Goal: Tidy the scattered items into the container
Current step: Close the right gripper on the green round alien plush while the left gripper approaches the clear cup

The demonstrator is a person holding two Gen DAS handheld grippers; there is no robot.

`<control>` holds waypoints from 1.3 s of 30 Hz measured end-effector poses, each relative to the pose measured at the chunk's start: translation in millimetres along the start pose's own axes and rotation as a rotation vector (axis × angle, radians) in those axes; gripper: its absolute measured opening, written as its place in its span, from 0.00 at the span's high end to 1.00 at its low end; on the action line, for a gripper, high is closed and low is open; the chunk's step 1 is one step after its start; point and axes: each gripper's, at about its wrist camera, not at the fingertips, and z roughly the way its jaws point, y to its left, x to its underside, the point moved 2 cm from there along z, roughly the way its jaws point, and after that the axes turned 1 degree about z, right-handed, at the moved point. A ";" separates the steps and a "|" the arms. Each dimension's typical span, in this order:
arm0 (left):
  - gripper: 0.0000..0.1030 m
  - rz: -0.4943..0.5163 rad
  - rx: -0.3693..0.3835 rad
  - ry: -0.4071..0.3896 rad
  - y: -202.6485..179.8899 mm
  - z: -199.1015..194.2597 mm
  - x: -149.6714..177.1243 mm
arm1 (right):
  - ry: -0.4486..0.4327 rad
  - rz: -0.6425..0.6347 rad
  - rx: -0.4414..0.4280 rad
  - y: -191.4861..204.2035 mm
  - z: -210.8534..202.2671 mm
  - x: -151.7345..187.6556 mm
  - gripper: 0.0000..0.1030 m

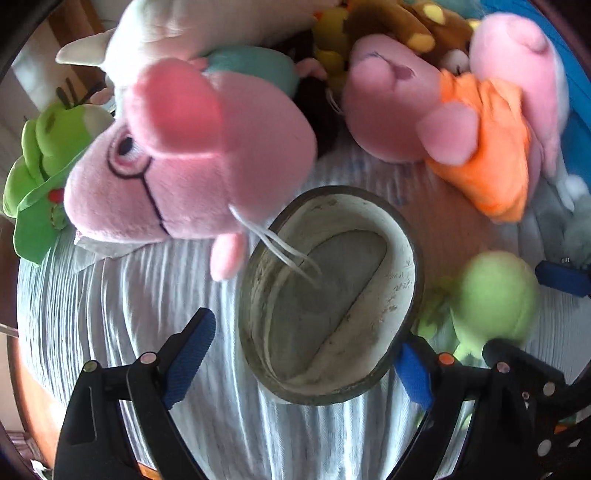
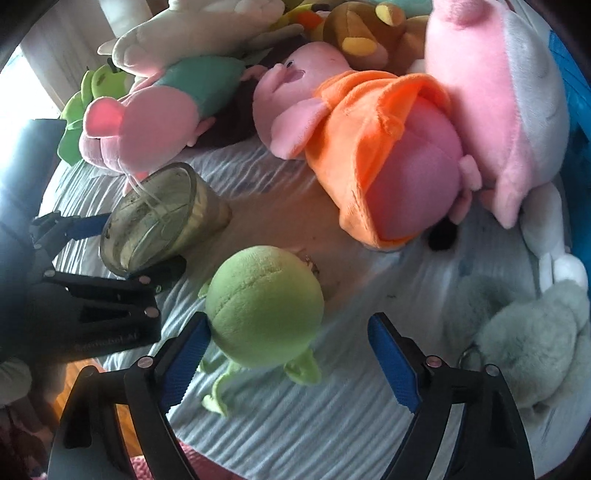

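Note:
A round grey container (image 1: 325,295) lies tipped on the striped bedding, its empty inside facing my left gripper (image 1: 299,358), which is open with its fingers on either side of the rim. It also shows in the right wrist view (image 2: 162,218). A small green round plush (image 2: 262,310) lies just in front of my right gripper (image 2: 288,358), which is open, its left pad next to the plush. The same plush shows in the left wrist view (image 1: 495,299). A pink pig plush (image 1: 192,155) hangs over the container's far rim.
Several large plush toys crowd the far side: a pink pig in an orange dress (image 2: 369,147), a pink and grey plush (image 2: 509,96), a white one (image 2: 192,33), a brown one (image 2: 369,33). A grey furry toy (image 2: 528,332) lies at right. A green plush (image 1: 44,177) lies at left.

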 end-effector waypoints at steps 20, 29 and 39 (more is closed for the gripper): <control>0.34 -0.049 0.079 0.003 4.8 11.5 1.6 | 0.015 -0.023 0.052 11.4 32.9 -13.4 0.04; 0.41 -0.034 0.069 -0.006 3.2 -1.4 8.3 | -0.029 0.004 0.028 13.3 20.5 -11.8 0.38; 0.59 0.013 0.098 -0.076 4.1 -75.2 24.9 | -0.114 0.022 0.030 11.5 -46.4 -15.7 0.38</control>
